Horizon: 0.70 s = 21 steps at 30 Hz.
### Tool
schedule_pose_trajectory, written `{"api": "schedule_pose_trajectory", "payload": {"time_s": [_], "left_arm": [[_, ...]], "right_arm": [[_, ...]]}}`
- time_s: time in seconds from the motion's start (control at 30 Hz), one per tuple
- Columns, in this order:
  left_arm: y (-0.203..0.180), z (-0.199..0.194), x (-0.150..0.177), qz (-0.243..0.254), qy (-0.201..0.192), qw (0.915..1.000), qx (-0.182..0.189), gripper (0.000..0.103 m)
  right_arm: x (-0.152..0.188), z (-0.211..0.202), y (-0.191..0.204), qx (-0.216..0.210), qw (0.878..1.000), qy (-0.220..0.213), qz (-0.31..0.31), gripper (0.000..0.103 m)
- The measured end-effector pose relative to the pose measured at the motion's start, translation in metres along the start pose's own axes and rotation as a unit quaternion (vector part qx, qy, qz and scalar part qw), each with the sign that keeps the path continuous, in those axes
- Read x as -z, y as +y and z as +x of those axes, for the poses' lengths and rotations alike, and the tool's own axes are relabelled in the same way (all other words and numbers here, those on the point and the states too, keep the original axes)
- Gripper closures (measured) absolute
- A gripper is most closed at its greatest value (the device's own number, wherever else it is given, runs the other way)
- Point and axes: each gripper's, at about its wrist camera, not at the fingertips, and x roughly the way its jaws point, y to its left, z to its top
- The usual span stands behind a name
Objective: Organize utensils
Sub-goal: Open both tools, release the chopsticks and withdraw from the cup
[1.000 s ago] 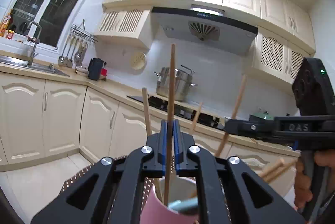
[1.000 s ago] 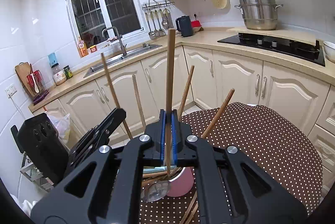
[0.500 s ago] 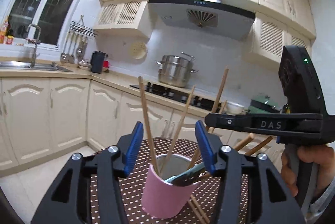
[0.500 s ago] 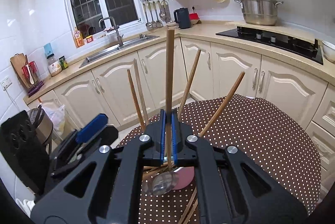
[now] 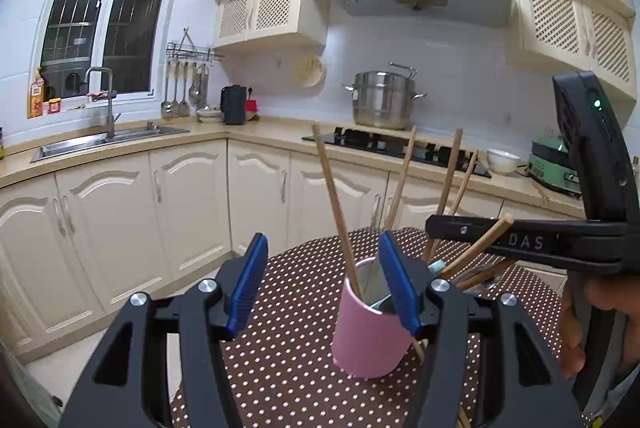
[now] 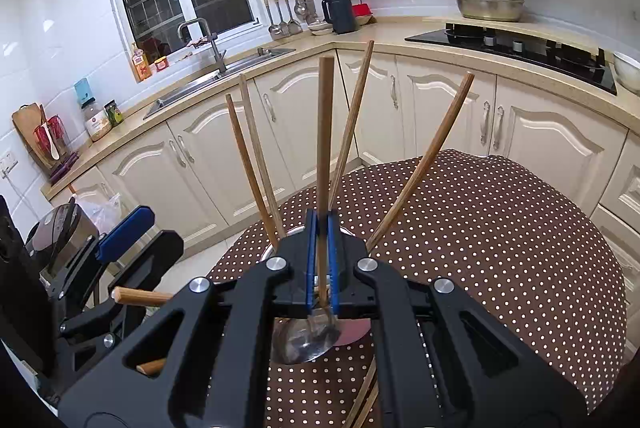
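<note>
- Cream cupboards (image 5: 184,211) run along the kitchen wall in our left wrist view, and a round table with a brown dotted cloth (image 5: 296,360) sits in front of us.
- We see a sink (image 5: 104,139) under the dark window and a big steel pot (image 5: 384,99) on the black stove.
- Our left gripper (image 5: 324,280) has its blue pads wide apart, and its jaws are opening right now.
- Nothing is pressed between those pads. We see only the table and part of the cup in the gap.
- A pink cup (image 5: 370,328) stands on the cloth, partly behind the right pad.
- Wooden chopsticks (image 5: 336,203) stick up out of the cup and lean different ways.
- Our right gripper (image 5: 444,226) reaches in from the right side above the cup, with a hand (image 5: 584,320) on its grip.
- We cannot tell from this side what it holds.

- White tiles and the same cream cupboards (image 6: 440,107) fill the back of our right wrist view, with the dotted table (image 6: 500,236) below.
- Our right gripper (image 6: 322,260) is closed tight on one wooden chopstick (image 6: 325,147), which stands straight up between the blue pads.
- More chopsticks (image 6: 420,163) fan out behind it, leaning left and right.
- We see a shiny metal spoon (image 6: 306,334) just under the gripper, and a bit of the pink cup (image 6: 354,330) beside it.
- Our left gripper (image 6: 120,240) shows at the left edge of the table, and one blue pad is in sight.
- A black rice cooker (image 6: 60,236) sits behind it.
</note>
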Motion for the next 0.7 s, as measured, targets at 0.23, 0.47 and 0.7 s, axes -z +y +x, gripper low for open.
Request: {"api": "schedule_pose_trajectory", "payload": {"time_s": [0.23, 0.47, 0.7], "left_arm": [[0.004, -0.013, -0.003, -0.001, 0.012, 0.9998, -0.013, 0.043], [0.005, -0.026, -0.008, -0.003, 0.016, 0.9997, -0.020, 0.038], [-0.003, -0.043, -0.012, 0.007, 0.009, 0.9996, -0.025, 0.035]], "right_arm": [[0.001, -0.007, 0.002, 0.009, 1.000, 0.001, 0.005, 0.097], [0.000, -0.022, -0.001, 0.011, 1.000, -0.012, 0.027, 0.096], [0.000, -0.043, 0.002, 0.019, 0.999, -0.030, 0.032, 0.095]]}}
